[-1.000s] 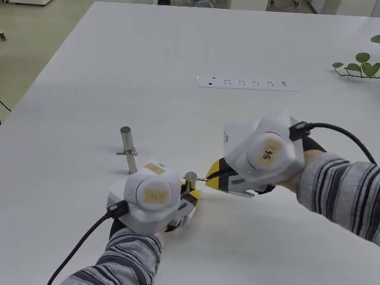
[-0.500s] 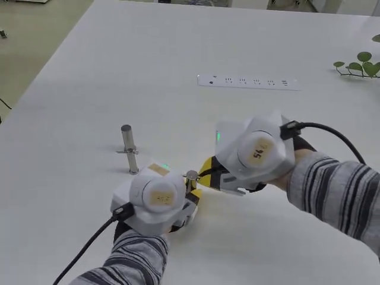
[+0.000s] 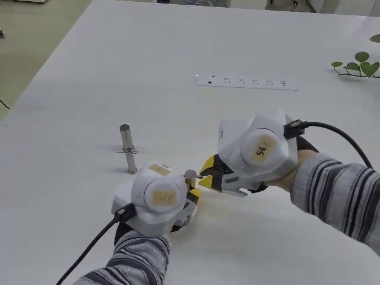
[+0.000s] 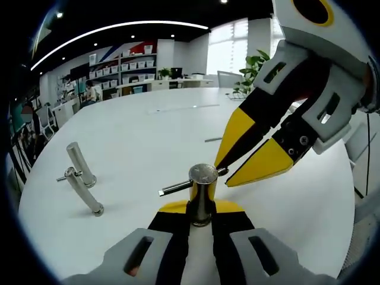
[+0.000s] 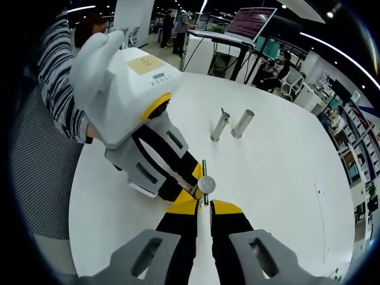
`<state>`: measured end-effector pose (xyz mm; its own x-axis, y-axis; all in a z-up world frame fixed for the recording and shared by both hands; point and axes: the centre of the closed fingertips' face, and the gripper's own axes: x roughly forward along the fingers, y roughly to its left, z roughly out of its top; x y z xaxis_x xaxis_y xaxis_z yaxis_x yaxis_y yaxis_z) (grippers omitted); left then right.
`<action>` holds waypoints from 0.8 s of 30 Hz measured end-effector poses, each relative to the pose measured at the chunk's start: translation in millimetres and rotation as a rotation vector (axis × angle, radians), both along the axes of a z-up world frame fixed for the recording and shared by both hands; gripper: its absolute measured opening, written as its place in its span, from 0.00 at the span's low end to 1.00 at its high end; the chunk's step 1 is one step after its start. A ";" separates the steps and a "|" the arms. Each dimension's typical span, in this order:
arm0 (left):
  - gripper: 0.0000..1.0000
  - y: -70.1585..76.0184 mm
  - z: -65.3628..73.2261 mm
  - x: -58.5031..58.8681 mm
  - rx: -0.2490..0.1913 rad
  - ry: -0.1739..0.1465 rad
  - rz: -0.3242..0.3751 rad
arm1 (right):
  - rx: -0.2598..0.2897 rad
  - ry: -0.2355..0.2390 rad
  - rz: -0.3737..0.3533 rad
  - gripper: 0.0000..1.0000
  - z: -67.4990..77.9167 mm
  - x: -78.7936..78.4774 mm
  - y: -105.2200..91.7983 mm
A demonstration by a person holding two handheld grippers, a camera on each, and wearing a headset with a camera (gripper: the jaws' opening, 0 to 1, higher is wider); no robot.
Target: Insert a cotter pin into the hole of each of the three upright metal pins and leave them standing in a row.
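Note:
My left gripper (image 3: 191, 193) (image 4: 202, 209) is shut on the lower part of an upright metal pin (image 3: 190, 176) (image 4: 202, 189) and holds it standing on the white table. A thin cotter pin (image 4: 176, 189) (image 5: 204, 171) passes through the hole near its top. My right gripper (image 3: 205, 176) (image 5: 205, 205), with yellow jaws, is shut on the cotter pin's head end, right beside the pin. Two more metal pins stand at the left: a bare one (image 3: 125, 137) (image 5: 242, 123) and a nearer one (image 3: 131, 162) (image 5: 219, 126) with a cotter pin across it.
A white power strip (image 3: 246, 82) lies further back on the table (image 3: 178, 71). Green plant leaves (image 3: 359, 65) sit at the far right edge. A black cable (image 3: 335, 133) trails from each gripper. The table's left edge (image 3: 41, 77) runs toward the floor.
My right gripper has edged left toward the held metal pin, bringing the cotter pin further into its hole. The left gripper and the two standing pins have stayed put.

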<state>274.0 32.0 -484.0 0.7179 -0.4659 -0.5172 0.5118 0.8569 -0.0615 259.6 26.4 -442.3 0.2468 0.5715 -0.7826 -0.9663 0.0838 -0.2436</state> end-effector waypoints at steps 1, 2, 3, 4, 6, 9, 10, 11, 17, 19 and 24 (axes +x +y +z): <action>0.10 0.0 0.1 -0.2 0.000 0.000 0.002 | 0.000 -0.001 0.000 0.00 0.2 0.3 -0.2; 0.10 0.0 0.1 -0.2 0.001 0.000 0.003 | 0.000 -0.003 -0.001 0.00 0.3 0.5 -0.5; 0.10 0.0 0.0 -0.4 0.001 0.000 0.004 | 0.004 -0.003 -0.004 0.00 0.9 1.2 -0.5; 0.10 0.0 0.0 -0.4 0.001 0.001 0.007 | 0.008 -0.002 -0.006 0.00 1.2 1.4 -0.4; 0.10 0.1 -0.2 -0.3 0.001 0.001 0.009 | 0.011 0.002 -0.015 0.00 1.6 1.9 -0.3; 0.10 0.2 -0.3 -0.5 0.003 0.001 0.017 | 0.013 0.004 -0.011 0.00 1.8 1.2 0.7; 0.10 0.2 -0.4 -0.5 0.003 0.001 0.018 | 0.013 0.002 -0.010 0.00 1.8 0.9 1.1; 0.10 0.2 -0.4 -0.5 0.003 0.001 0.020 | 0.012 0.000 -0.007 0.00 1.9 1.1 1.4; 0.10 0.3 -0.7 -0.2 0.005 0.001 0.024 | 0.009 -0.003 -0.001 0.00 2.2 1.0 2.1; 0.10 0.4 -0.8 -0.3 0.006 0.000 0.027 | 0.011 -0.003 -0.002 0.00 2.2 0.8 2.1; 0.10 0.5 -1.1 -0.5 0.007 0.000 0.024 | 0.016 -0.005 -0.006 0.00 1.4 0.8 2.6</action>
